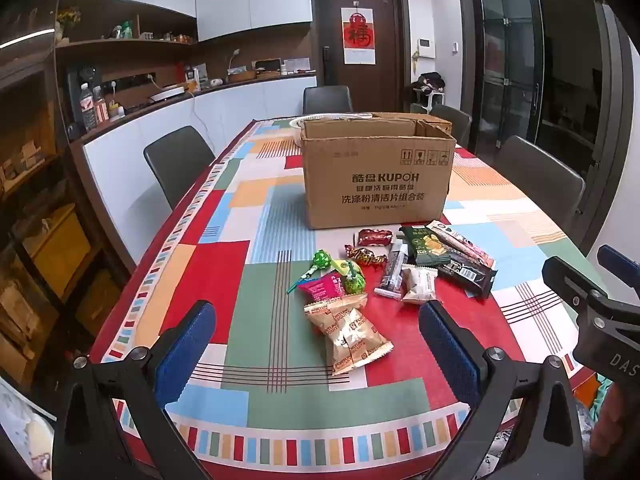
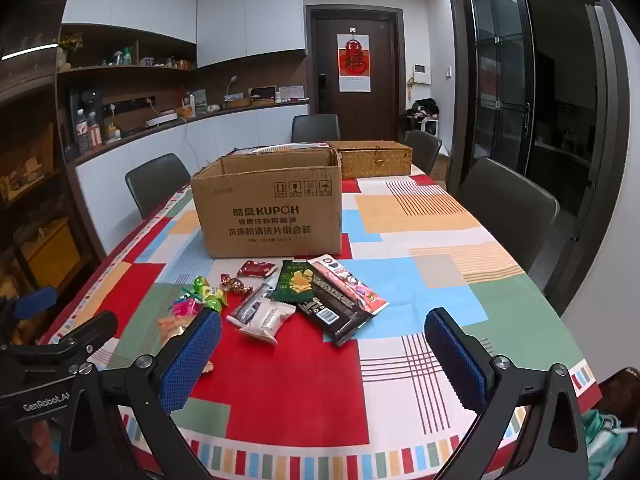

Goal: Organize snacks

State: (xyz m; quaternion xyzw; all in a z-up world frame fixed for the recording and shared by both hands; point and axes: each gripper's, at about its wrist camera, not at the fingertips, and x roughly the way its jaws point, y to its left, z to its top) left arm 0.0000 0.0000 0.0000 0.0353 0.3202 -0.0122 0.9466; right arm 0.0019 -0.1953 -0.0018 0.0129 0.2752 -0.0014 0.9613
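Still untouched, snacks lie overlapping on the tablecloth just before the open cardboard box; left gripper and right gripper hover empty, jaws wide; risk: pinching two slick wrappers together, or snagging cloth

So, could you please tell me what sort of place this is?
Probably a home dining room: a long table under a colourful patchwork tablecloth, dark padded chairs around it, and a white sideboard counter holding bottles and small appliances.

black left gripper, blue textured pads
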